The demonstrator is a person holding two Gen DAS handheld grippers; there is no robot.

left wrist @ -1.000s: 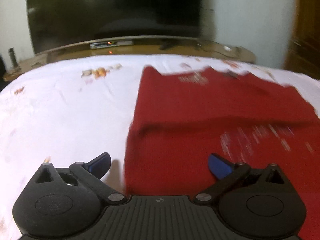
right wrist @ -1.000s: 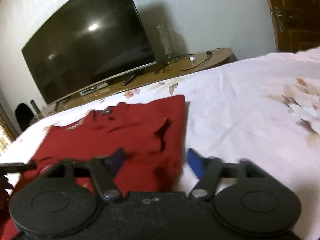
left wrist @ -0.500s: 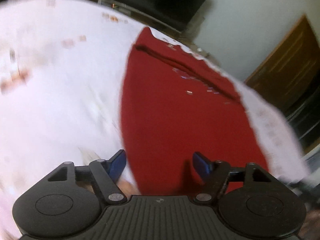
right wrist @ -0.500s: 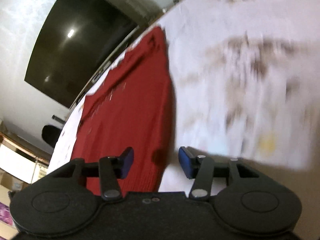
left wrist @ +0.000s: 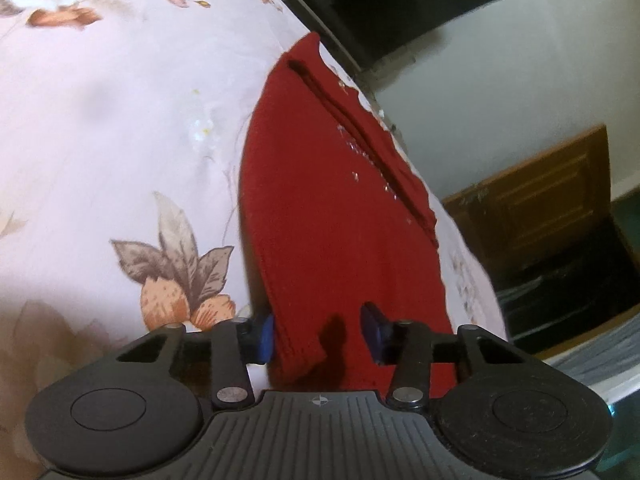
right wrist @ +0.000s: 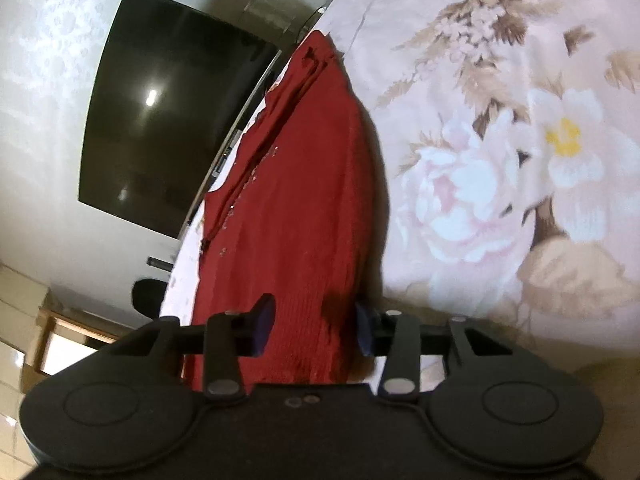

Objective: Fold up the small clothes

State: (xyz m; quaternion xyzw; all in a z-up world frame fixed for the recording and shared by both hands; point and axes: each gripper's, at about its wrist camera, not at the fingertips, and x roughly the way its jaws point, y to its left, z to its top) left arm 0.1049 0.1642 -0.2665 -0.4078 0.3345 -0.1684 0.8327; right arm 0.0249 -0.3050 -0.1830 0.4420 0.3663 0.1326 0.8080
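Observation:
A red knit garment [left wrist: 332,220] lies flat on a floral bedsheet [left wrist: 120,120], with a folded band across its far part. My left gripper [left wrist: 319,336] is low at the garment's near left corner. The cloth's edge sits between its blue pads, and the jaws are closing but still stand apart. In the right wrist view the same garment [right wrist: 296,200] stretches away, and my right gripper [right wrist: 314,327] straddles its near right edge. Those jaws are closing too, with cloth between them and a gap left.
The bedsheet [right wrist: 500,160] spreads wide on the outer side of each gripper. A dark television [right wrist: 160,120] stands on a low unit beyond the bed's far edge. A wooden cabinet [left wrist: 540,208] stands off the bed past the garment.
Both grippers dropped toward the garment's near edge and rolled, so the views tilt. Both pairs of jaws have narrowed around the cloth's corners.

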